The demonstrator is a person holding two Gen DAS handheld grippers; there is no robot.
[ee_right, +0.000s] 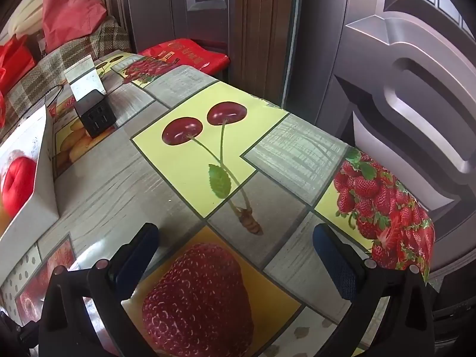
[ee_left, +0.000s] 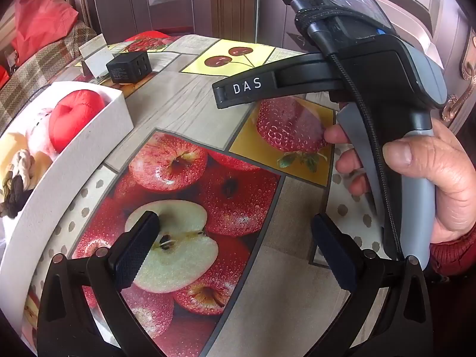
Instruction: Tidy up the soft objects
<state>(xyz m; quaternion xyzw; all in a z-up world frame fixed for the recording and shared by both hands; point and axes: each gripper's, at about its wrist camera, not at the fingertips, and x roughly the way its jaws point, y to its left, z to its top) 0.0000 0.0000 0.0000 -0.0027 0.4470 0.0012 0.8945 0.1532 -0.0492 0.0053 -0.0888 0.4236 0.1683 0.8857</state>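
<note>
A fruit-print oilcloth [ee_right: 267,160] is covering the surface, catching glare. Dark panelled doors [ee_right: 416,95] are standing just behind it. A plaid-covered seat [ee_right: 59,62] is sitting to the left, bearing a red bag [ee_right: 71,9]. A black charger block [ee_left: 129,67] is resting on the surface's far side.

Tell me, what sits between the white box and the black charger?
Only bare fruit-print tablecloth between white box and black charger, in the right wrist view.
</note>
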